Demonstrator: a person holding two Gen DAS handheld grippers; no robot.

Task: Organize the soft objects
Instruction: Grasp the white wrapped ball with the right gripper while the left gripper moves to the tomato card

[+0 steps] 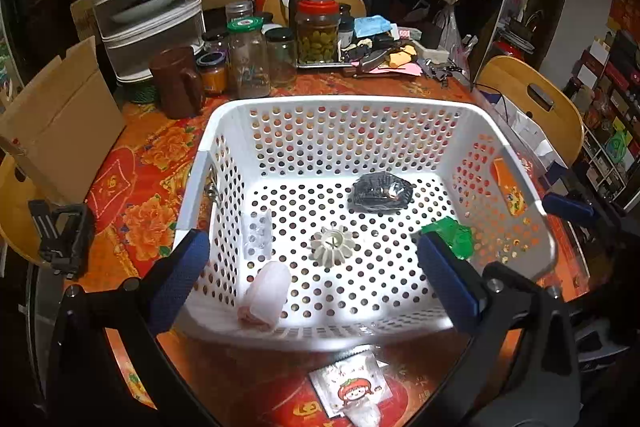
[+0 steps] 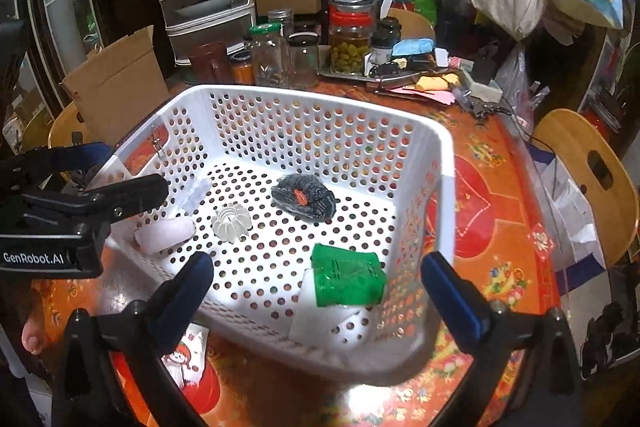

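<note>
A white perforated basket (image 1: 336,107) sits on the red floral tablecloth (image 1: 136,179). Inside lie a green packet (image 2: 348,277), a dark wrapped bundle (image 2: 306,197), a white ribbed piece (image 1: 333,243) and a pale pink roll (image 1: 268,293). The left gripper (image 1: 316,267) and right gripper (image 2: 320,287) hover over the basket's near rim, jaws spread apart, holding nothing. A cartoon-printed sachet (image 1: 352,387) lies on the cloth outside it.
</note>
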